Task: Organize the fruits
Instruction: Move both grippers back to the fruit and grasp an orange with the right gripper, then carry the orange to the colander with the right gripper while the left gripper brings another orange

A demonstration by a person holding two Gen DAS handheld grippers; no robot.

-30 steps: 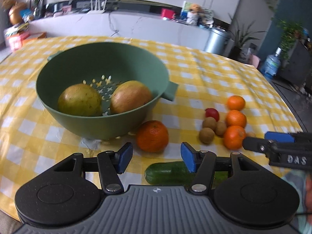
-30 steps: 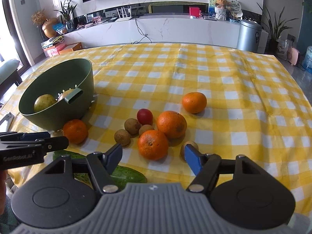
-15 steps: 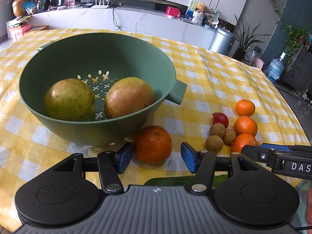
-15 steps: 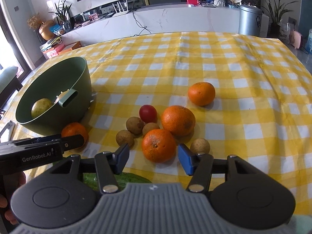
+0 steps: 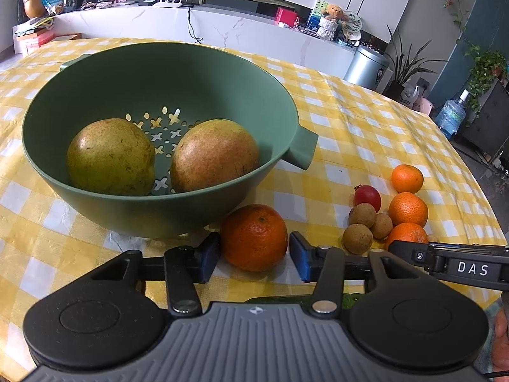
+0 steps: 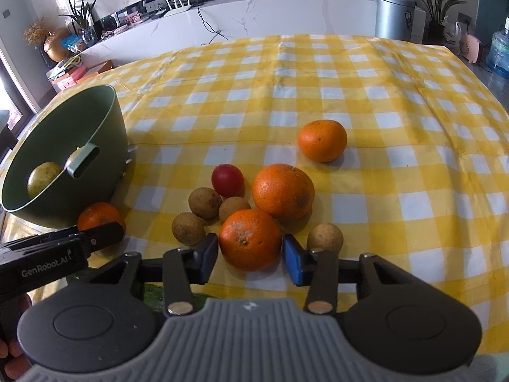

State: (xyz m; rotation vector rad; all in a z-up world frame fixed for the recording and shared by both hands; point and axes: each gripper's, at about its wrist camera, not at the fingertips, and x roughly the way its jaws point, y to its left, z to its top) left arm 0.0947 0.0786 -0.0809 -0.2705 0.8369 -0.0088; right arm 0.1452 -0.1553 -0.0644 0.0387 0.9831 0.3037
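Note:
A green colander bowl (image 5: 79,197) holds two large yellow-green pears (image 5: 109,156). An orange (image 5: 254,237) lies on the cloth just in front of the bowl. My left gripper (image 5: 254,259) is open, its blue pads on either side of this orange, not touching it. My right gripper (image 6: 250,256) is open around another orange (image 6: 249,238) in a cluster with two more oranges (image 6: 283,191), a red fruit (image 6: 227,180) and several small brown fruits (image 6: 187,227). The bowl (image 6: 105,127) shows at the left of the right wrist view.
A cucumber (image 6: 152,299) lies at the near table edge, mostly hidden under the grippers. The table wears a yellow and white checked cloth (image 6: 318,79). A white counter, a metal bin (image 6: 394,16) and plants stand beyond the table.
Both grippers have moved forward and down. The left one now straddles the orange by the bowl; the right one now straddles the nearest orange of the cluster. Both jaws stayed open.

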